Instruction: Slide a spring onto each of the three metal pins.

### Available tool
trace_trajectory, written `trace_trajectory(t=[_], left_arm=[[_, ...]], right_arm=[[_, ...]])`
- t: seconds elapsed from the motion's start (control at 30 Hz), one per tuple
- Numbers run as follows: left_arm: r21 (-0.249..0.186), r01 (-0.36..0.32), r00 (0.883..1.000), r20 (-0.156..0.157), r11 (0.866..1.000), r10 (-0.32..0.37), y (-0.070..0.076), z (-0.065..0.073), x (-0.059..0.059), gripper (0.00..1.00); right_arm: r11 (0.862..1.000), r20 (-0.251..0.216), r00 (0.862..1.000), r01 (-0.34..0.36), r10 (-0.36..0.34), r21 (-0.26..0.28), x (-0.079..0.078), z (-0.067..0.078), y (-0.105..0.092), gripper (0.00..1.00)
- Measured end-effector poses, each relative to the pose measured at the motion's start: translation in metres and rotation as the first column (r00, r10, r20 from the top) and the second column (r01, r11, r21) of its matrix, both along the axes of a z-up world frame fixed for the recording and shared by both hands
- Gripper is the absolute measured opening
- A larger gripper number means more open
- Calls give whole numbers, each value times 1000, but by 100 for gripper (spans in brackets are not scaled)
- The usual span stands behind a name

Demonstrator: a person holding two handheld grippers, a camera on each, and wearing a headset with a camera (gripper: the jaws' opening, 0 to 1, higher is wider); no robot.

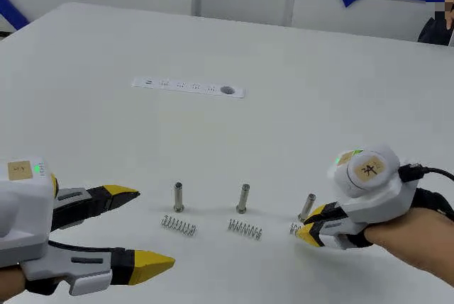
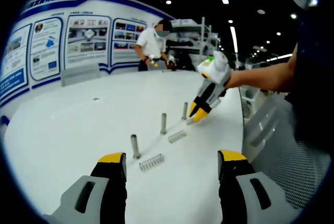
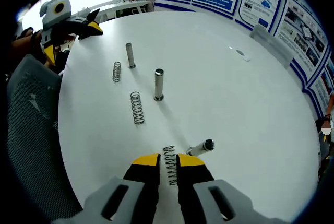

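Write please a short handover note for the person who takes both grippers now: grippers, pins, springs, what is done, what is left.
Left gripper: open, holds nothing, hovers left of the pins.
Right gripper: jaws closed on the right spring, which lies on the white table beside the right pin.
Pins: left pin, middle pin and right pin stand in a row, all bare.
Springs: left spring and middle spring lie in front of their pins.
Done: no spring is on a pin yet.
Left: all three springs, probably the right spring first.
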State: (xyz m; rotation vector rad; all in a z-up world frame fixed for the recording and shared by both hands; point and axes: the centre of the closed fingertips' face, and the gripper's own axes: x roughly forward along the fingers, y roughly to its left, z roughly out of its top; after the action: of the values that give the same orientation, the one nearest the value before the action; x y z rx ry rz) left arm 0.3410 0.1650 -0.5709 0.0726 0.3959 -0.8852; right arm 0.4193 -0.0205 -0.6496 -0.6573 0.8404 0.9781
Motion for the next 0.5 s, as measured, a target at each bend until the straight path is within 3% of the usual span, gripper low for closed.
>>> trace_trajectory(t=[0.17, 0.5], left_arm=[[0, -8, 1000, -2, 1000, 8, 2, -1, -1, 72], [-1, -14, 1000, -6, 1000, 14, 4, -2, -3, 71]], right_arm=[[997, -7, 999, -54, 53, -63, 3, -5, 3, 13], [987, -65, 993, -110, 102, -122, 3, -17, 2, 12]])
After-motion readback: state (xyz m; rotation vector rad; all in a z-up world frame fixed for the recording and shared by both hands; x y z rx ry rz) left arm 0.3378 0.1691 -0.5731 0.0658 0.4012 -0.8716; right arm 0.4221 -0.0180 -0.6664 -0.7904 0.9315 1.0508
